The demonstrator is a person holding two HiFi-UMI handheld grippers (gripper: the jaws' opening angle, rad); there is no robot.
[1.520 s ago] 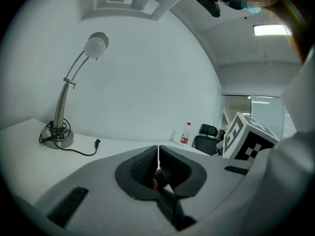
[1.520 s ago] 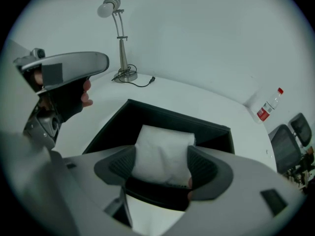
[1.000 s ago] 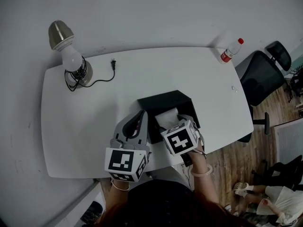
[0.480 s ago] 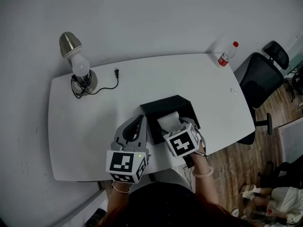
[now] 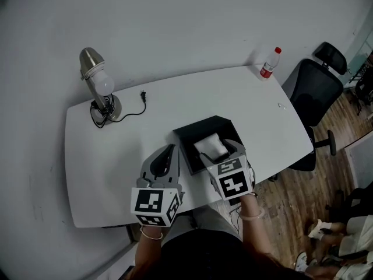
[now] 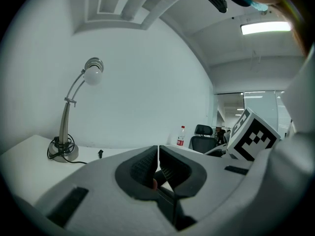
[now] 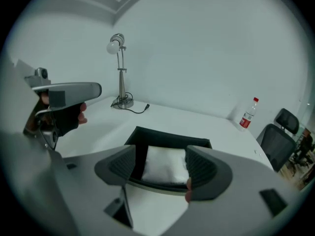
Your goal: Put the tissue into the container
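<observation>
The right gripper point(image 7: 162, 167) stands open before the container point(image 7: 167, 136), tissue point(image 5: 211, 146) inside.
The left gripper point(image 6: 158, 161) is closed on nothing; the right's jaws are wide and empty. It is best drawn straight back, clear of the container rim. The tissue lies flat, long axis seemingly pointing away from the gripper.

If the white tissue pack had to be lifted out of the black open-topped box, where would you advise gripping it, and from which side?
Probably from straight above: the white tissue pack lies flat inside the black open-topped box, whose walls block any sideways approach. Pinch across its left and right edges; a dark gap shows at its left, and the soft pack should give.
</observation>
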